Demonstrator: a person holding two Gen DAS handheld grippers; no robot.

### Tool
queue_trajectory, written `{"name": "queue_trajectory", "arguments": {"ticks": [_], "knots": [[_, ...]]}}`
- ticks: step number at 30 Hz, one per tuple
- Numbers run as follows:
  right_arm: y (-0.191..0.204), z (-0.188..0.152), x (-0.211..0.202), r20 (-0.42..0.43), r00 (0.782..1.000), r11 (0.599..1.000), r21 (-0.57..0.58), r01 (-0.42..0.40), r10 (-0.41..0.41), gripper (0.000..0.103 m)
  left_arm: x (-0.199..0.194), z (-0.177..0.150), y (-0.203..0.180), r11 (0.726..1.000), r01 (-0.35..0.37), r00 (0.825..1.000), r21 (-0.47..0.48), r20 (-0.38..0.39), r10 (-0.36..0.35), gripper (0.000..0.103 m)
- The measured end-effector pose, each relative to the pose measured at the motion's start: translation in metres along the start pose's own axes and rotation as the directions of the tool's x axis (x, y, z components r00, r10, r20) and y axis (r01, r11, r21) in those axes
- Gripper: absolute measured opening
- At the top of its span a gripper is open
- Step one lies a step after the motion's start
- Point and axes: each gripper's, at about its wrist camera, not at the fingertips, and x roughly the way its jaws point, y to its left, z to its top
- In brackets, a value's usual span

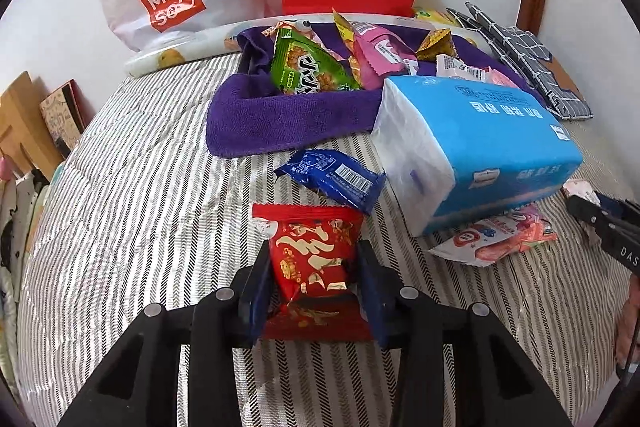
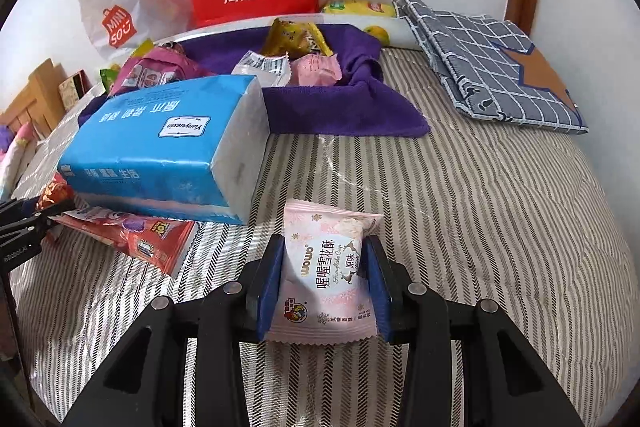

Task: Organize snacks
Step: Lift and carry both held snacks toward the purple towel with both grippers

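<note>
Both hands are loaded at once, and that is where the risk sits. The left tongs (image 1: 314, 267) are clamped on a red snack packet (image 1: 310, 259), the pads pinching its puffy middle so the foil buckles; a grip on air-filled wrapping like this could slide out if the wrist swings fast. The right tongs (image 2: 324, 267) are clamped on a pink snowflake-crisp packet (image 2: 326, 267), held just above the striped bed cover (image 2: 480, 227). The likely destination is the purple towel-lined basket (image 1: 280, 115) at the far side, already heaped with snacks such as the green packet (image 1: 308, 67), so a careless drop could bounce off the pile and land back on the bed. The blue tissue pack (image 2: 168, 143) stands between the hands and the basket, leaning on a red-and-white snack bag (image 2: 132, 235); brushing it could topple it onto the blue wafer packet (image 1: 336, 179) nearby. The two tongs could also collide over the basket.
</note>
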Motion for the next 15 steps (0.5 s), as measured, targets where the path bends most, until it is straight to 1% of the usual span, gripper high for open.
{"name": "queue_trajectory", "arguments": {"ticks": [4, 11, 13, 14, 15], "knots": [[-0.001, -0.002, -0.001, 0.004, 1.000, 1.000, 0.005, -0.009, 0.009, 0.042, 0.000, 0.000, 0.001, 1.000, 0.001, 1.000, -0.005, 0.000, -0.001, 0.039], [-0.007, -0.001, 0.000, 0.007, 0.998, 0.998, 0.027, -0.059, 0.058, 0.043, 0.000, -0.001, 0.002, 1.000, 0.017, 1.000, -0.018, -0.001, -0.017, 0.039], [-0.008, 0.000, 0.000, 0.009, 0.998, 0.997, 0.032, -0.068, 0.068, 0.044, 0.001, 0.000, 0.003, 1.000, 0.015, 1.000, -0.022, -0.003, -0.015, 0.045], [-0.010, -0.001, -0.001, 0.013, 0.997, 0.997, 0.040, -0.074, 0.073, 0.045, 0.002, 0.000, 0.003, 1.000, 0.015, 1.000, -0.024, -0.003, -0.015, 0.045], [-0.011, -0.001, -0.002, 0.012, 0.997, 0.996, 0.043, -0.080, 0.080, 0.048, 0.002, 0.000, 0.003, 1.000, 0.017, 1.000, -0.025, -0.004, -0.017, 0.047]]}}
